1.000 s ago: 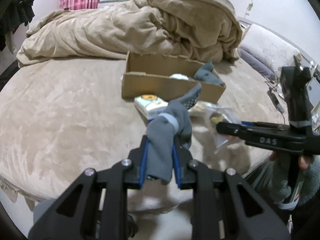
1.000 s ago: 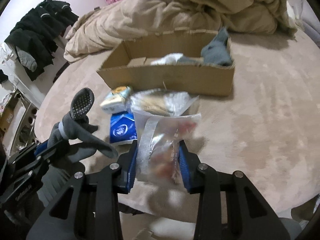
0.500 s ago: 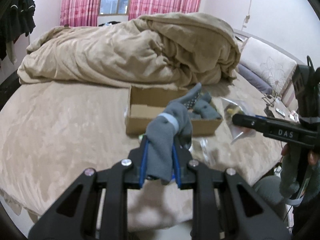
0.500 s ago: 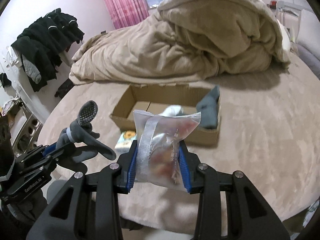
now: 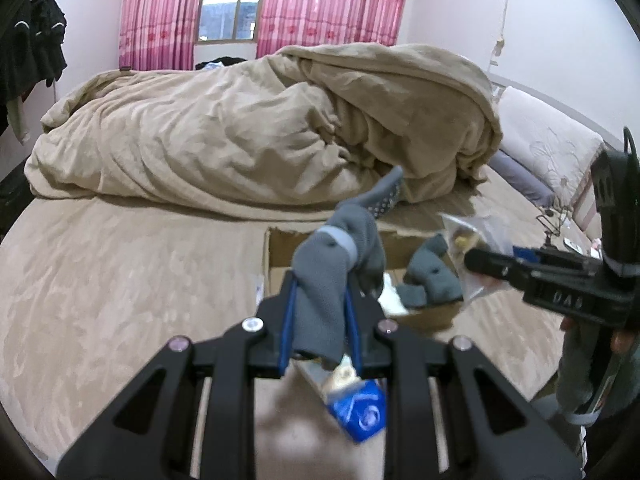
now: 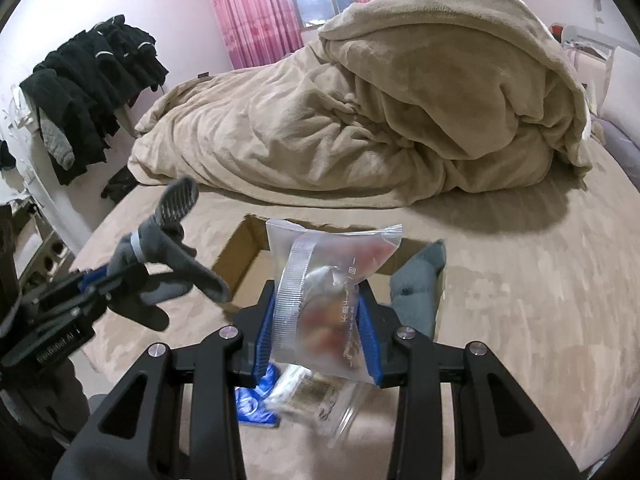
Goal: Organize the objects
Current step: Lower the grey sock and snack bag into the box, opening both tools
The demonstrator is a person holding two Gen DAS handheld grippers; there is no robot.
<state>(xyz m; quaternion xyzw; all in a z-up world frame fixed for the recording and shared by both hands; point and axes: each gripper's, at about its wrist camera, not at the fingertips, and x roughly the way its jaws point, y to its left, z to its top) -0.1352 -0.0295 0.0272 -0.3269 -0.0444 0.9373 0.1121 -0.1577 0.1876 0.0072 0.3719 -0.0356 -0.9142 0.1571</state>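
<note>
Left wrist view: you are clamping the grey sock (image 5: pixel 328 280) in the left gripper (image 5: pixel 320 320) and the snack bag (image 6: pixel 328 300) in the right gripper (image 6: pixel 320 328), raised for dropping into the cardboard box (image 6: pixel 240 248).

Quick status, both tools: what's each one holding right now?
Left tool: closed on the bundled grey sock.
Right tool: closed on the clear plastic snack bag.

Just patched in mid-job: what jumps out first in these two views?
Both claws are loaded: the left claw is clamped on a grey sock, and the right claw on a clear zip bag of reddish contents. Both are raised over an open cardboard box on the bed, with another grey sock draped at its right end. Behind it lies a big heaped tan duvet.
</note>
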